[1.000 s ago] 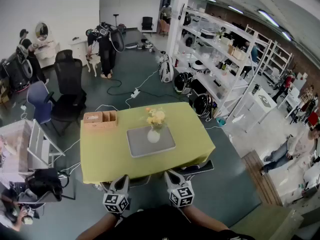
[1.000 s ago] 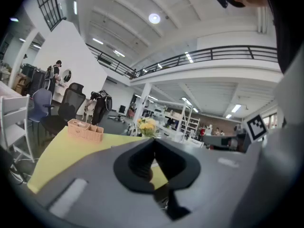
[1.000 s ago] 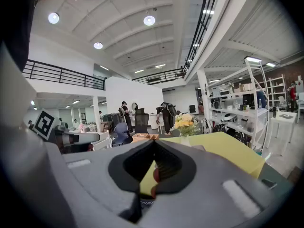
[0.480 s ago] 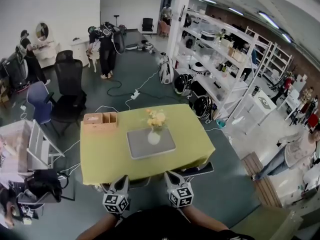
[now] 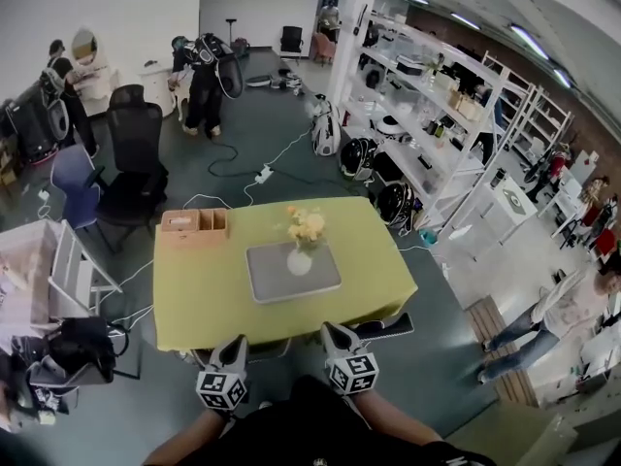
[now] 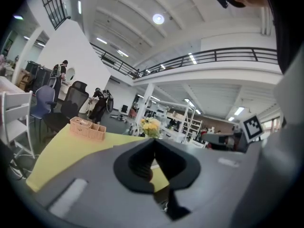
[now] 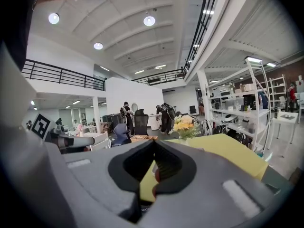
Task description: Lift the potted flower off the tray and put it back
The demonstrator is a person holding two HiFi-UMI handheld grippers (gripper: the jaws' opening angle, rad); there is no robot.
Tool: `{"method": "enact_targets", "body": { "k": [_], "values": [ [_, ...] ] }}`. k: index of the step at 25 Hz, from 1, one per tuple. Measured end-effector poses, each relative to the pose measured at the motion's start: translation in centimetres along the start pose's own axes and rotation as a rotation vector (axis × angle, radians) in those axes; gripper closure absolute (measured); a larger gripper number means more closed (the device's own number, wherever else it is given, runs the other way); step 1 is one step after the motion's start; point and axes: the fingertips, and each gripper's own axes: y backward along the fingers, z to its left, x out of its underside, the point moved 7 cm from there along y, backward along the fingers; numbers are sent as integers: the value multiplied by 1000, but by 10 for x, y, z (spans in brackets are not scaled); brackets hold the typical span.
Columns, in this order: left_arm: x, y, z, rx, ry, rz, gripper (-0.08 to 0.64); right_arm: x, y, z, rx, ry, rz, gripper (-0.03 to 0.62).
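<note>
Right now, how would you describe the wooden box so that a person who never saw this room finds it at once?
Find the table with the yellow-green cloth. The box stands at its far left corner in the head view. It is the only brown, compartmented thing there, and it stands clear of the grey tray that holds the flower.

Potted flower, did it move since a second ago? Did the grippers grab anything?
No. The potted flower sits on the gray tray as before, on the yellow table. The left gripper and right gripper stayed shut and empty near the table's front edge. Only people in the background shifted, like the walking person at the right.
</note>
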Motion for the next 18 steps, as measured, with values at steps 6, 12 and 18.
{"method": "enact_targets", "body": {
  "k": [6, 12, 18],
  "values": [
    [0, -15, 17, -39, 18, 7, 552, 7, -52, -30, -8, 111, 0, 588],
    [5, -32, 21, -131, 34, 19, 552, 35, -116, -82, -41, 92, 63, 484],
    [-2, -60, 20, -214, 50, 12, 552, 50, -188, -133, -66, 72, 48, 433]
  ]
}}
